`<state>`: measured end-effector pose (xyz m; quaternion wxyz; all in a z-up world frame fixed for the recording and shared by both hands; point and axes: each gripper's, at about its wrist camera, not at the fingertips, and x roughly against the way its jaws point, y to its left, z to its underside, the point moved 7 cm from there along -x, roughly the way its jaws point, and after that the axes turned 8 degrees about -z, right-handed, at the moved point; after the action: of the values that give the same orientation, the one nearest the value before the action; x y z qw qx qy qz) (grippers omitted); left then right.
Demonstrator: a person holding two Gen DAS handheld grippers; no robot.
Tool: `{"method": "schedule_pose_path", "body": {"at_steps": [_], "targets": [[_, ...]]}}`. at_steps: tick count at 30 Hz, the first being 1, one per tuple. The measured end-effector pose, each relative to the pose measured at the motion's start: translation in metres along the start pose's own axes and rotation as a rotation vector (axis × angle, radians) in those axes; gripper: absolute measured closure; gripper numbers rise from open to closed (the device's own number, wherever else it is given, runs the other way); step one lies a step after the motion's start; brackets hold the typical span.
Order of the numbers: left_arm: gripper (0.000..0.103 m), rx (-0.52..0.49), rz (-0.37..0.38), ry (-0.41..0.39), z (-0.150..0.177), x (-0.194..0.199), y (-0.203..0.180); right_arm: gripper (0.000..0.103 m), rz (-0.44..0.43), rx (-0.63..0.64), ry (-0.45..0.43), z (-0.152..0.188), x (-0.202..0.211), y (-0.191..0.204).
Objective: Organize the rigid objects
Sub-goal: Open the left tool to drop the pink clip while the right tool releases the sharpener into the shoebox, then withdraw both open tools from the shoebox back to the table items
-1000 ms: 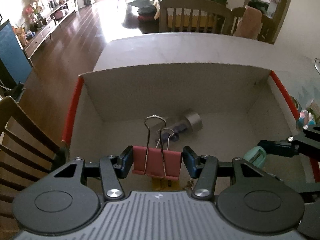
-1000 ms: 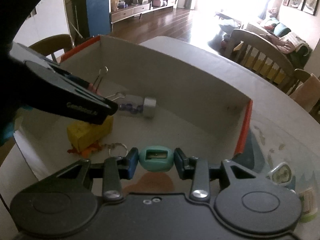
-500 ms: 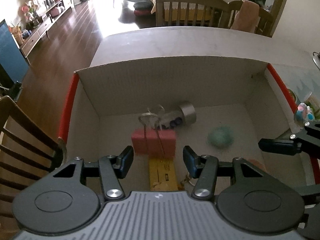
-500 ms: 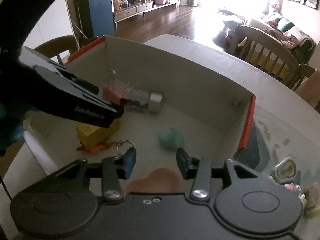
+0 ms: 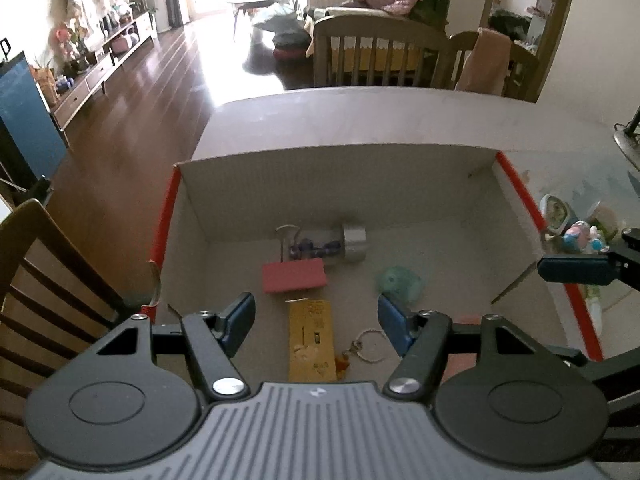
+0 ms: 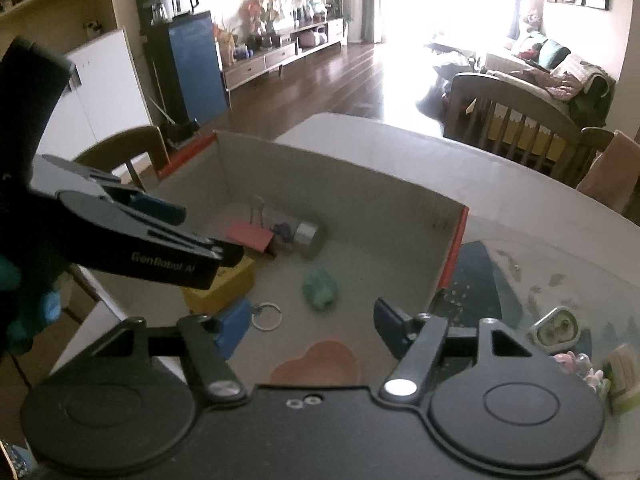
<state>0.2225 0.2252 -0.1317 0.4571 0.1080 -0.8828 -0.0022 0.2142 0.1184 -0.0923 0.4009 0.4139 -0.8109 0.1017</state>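
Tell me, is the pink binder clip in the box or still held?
In the box: the pink binder clip lies on the cardboard box floor, clear of the left gripper.

We note a pink binder clip [image 5: 293, 277], a yellow block [image 5: 311, 340] and a teal sharpener [image 5: 399, 283]. The box [image 5: 340, 172] is grey with red edges.

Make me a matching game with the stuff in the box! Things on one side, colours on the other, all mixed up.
Things:
1. binder clip
2. egg-shaped sharpener
3. little carton
4. jar lid

Colours:
A. yellow
B. silver
C. pink
D. mint green

Pairs: 1-C, 2-D, 3-A, 4-B
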Motion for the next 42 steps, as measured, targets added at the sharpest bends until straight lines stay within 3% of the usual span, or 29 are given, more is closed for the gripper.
{"method": "schedule_pose_path", "body": {"at_steps": [5,10,13,20,25,39,40,41,42], "targets": [[0.036,0.008,0.011,-0.039,0.0,0.024,-0.003,0.02,-0.009,0.0,-0.054,-0.007,0.02,0.001],[0.035,0.013,0.018,-0.067,0.001,0.044,-0.008,0.018,-0.035,-0.016,-0.104,-0.007,0.04,0.002],[0.027,0.021,0.023,-0.091,0.001,0.058,-0.01,0.016,-0.052,-0.03,-0.135,-0.005,0.055,0.002],[0.027,0.041,0.031,-0.145,0.003,0.088,-0.019,0.008,-0.08,-0.043,-0.219,-0.003,0.095,0.001],[0.019,0.06,0.061,-0.168,0.004,0.104,-0.033,0.003,-0.083,-0.049,-0.273,0.005,0.123,-0.006],[0.012,0.061,0.163,-0.215,0.006,0.121,-0.107,0.001,0.014,-0.124,-0.31,0.052,0.169,-0.078],[0.009,0.057,0.164,-0.221,0.007,0.12,-0.114,0.001,0.024,-0.128,-0.31,0.056,0.172,-0.085],[0.0,0.05,0.165,-0.228,0.006,0.119,-0.123,0.001,0.034,-0.133,-0.31,0.06,0.175,-0.093],[0.0,0.046,0.164,-0.234,0.005,0.118,-0.13,0.001,0.042,-0.138,-0.309,0.063,0.177,-0.099]]}}
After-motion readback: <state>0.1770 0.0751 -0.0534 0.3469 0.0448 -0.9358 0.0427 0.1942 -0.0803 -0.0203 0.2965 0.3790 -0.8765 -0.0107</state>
